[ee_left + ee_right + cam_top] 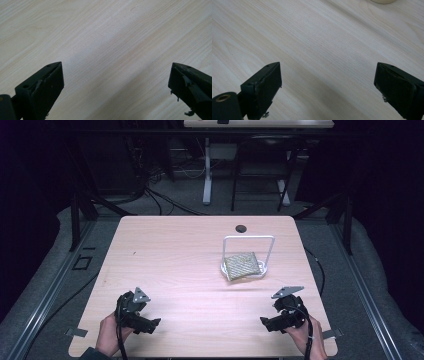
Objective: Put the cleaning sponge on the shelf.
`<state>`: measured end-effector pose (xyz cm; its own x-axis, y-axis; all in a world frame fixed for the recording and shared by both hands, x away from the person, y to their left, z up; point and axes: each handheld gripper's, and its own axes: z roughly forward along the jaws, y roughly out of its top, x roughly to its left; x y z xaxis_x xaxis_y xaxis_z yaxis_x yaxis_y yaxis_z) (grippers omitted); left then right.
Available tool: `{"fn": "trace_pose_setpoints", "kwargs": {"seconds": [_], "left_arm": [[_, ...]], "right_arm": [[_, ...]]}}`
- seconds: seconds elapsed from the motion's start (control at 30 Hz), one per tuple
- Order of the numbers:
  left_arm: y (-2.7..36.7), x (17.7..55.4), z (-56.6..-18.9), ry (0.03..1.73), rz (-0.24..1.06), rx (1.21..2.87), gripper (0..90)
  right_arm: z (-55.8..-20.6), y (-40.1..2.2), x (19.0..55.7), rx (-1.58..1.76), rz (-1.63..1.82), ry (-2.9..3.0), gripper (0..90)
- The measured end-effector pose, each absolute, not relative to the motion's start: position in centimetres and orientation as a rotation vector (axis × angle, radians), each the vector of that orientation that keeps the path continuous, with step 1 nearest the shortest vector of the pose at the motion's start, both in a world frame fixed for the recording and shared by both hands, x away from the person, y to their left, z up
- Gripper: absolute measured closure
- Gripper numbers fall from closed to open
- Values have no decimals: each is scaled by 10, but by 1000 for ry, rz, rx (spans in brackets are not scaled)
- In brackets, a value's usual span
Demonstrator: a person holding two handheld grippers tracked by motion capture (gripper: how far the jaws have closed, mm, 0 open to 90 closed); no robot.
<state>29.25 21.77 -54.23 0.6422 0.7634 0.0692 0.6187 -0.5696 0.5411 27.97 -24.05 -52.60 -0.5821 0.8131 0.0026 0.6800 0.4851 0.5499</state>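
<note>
Your left gripper (150,324) and right gripper (267,322) both have fingers spread wide, holding nothing over bare desk (190,285). The sponge (242,265) sits in its white wire rack (248,240) at your one o'clock, well apart, open desk between.

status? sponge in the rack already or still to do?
Done, by the look of it: the sponge lies on the white wire rack. In hand: nothing. Left tongs and right tongs both stand open and empty over bare table. Nothing visibly left.
</note>
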Motion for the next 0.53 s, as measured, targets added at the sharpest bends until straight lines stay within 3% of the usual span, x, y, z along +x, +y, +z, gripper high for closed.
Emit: {"fn": "trace_pose_setpoints", "kwargs": {"seconds": [0.53], "left_arm": [[214,292,-542,1074,409,2393,1]], "right_arm": [[-526,-238,281,1246,712,2511,104]]}}
